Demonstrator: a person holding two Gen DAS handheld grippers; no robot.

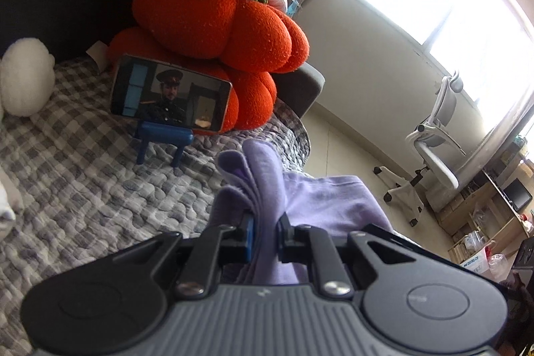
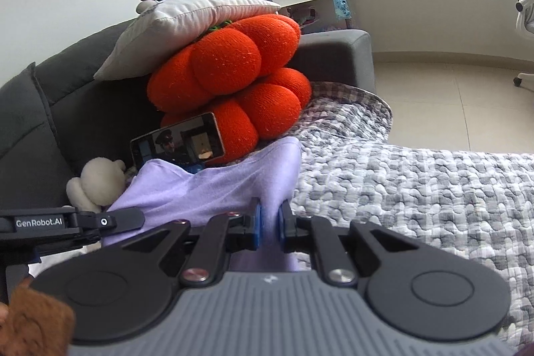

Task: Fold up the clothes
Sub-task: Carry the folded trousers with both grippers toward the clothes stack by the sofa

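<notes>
A lilac garment (image 1: 320,199) is held up above the checked quilt (image 1: 83,182). My left gripper (image 1: 266,231) is shut on a bunched, folded edge of it, and several layers stick up past the blue pads. In the right wrist view the same lilac garment (image 2: 213,186) stretches leftward from my right gripper (image 2: 269,222), which is shut on another edge. The left gripper's black body (image 2: 66,222) shows at the left of that view, with the cloth spanning between the two.
Two orange pumpkin cushions (image 2: 233,79) sit under a grey pillow (image 2: 187,19) against the dark sofa back (image 2: 33,122). A phone (image 1: 170,94) on a blue stand (image 1: 163,139) plays video. A white plush toy (image 2: 96,182) lies nearby. An office chair (image 1: 437,135) stands on the floor.
</notes>
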